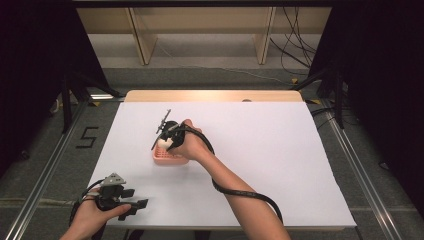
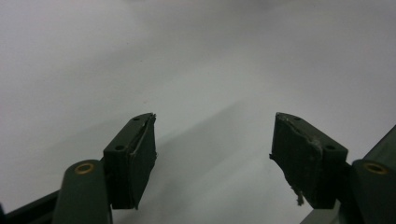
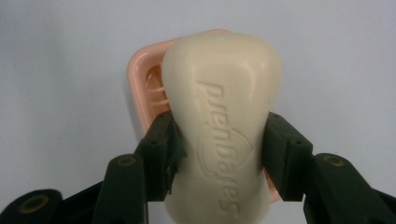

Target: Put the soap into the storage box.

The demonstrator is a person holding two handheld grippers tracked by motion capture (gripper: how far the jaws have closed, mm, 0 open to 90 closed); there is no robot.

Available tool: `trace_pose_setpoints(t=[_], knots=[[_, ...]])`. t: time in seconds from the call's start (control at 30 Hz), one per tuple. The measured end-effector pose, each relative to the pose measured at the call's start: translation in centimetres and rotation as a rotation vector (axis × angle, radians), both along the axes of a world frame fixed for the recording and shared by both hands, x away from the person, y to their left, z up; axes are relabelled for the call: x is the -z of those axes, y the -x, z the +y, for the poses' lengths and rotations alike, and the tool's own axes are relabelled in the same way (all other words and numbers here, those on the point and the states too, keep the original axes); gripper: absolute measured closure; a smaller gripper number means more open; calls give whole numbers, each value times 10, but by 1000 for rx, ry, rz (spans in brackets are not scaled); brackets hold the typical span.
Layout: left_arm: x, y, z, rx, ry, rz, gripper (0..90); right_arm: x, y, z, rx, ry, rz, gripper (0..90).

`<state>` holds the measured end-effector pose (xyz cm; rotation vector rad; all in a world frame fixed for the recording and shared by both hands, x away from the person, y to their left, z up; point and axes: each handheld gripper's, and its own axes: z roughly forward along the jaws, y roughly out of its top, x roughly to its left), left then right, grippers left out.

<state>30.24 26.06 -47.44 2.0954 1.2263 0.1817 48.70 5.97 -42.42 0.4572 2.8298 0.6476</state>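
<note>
Right gripper point(image 3: 219, 149): jaws clamped on both long sides of a cream soap bar point(image 3: 222, 116), embossed lettering facing the camera. Pink soap dish point(image 3: 144, 88) lies directly behind the bar; contact between bar and dish cannot be judged, possibly just above it. In the high view, dish point(image 1: 167, 159) sits left of frame centre on the white table point(image 1: 280, 150). Left gripper point(image 2: 212, 144): jaws wide apart, nothing between them, at lower left point(image 1: 131, 199).
</note>
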Motion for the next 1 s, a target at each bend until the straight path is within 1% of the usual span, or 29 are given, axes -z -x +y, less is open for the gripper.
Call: trace_pose_setpoints(t=[0.03,0.07,0.13,0.17,0.2,0.23,0.27,0.3,0.33,0.37,0.4,0.5,0.53,0.6,0.63,0.67,0.7,0.73,0.77,0.8,0.9,0.93,0.97,1.0], knots=[[0,0,0,0,0,0,304,0,0,0,0,0,0,503],[0,0,0,4,-2,1,304,1,0,0,5,7,9,497],[0,0,0,0,-3,1,304,2,0,-1,6,7,0,494],[0,0,0,3,-2,0,304,2,0,-1,16,8,2,492],[0,0,0,3,-2,0,304,2,-1,-2,10,6,1,487],[0,0,0,3,-2,0,304,2,-1,-2,7,-1,4,481],[0,0,0,3,-2,0,304,2,1,-3,24,-5,16,474],[0,0,0,3,-2,0,304,1,0,-3,21,-15,10,457],[0,0,0,-1,-1,0,304,0,0,-3,15,-37,8,431],[0,0,0,1,-3,1,304,-1,1,-4,17,-40,4,408],[0,0,0,8,5,2,304,-2,1,-4,13,-47,5,394],[0,1,0,8,6,-1,304,-6,3,-7,13,-61,0,376],[0,0,0,2,-2,0,304,-7,4,-9,12,-66,-3,375],[0,0,1,-1,-2,-1,304,-9,7,-14,18,-65,-5,375],[0,0,1,-3,1,-6,304,-10,8,-18,21,-65,-8,375],[-1,1,0,-6,-7,-9,305,-10,10,-22,27,-66,-9,375],[0,0,1,2,8,-5,305,-10,12,-27,32,-68,-15,375],[-1,1,1,3,-1,-12,306,-11,14,-33,38,-66,-12,375],[-1,1,1,-1,4,-14,306,-12,16,-40,41,-70,-15,375],[-1,0,1,6,12,-11,307,-13,19,-49,63,-73,-15,375],[-1,1,1,1,9,-13,307,-13,26,-72,89,-65,-9,375],[-1,0,1,0,8,-14,308,-12,29,-81,88,-65,-8,375],[-1,1,1,-5,12,-16,308,-12,33,-90,95,-65,-14,375],[0,0,1,-15,8,-21,308,-10,39,-99,109,-67,-6,374]])
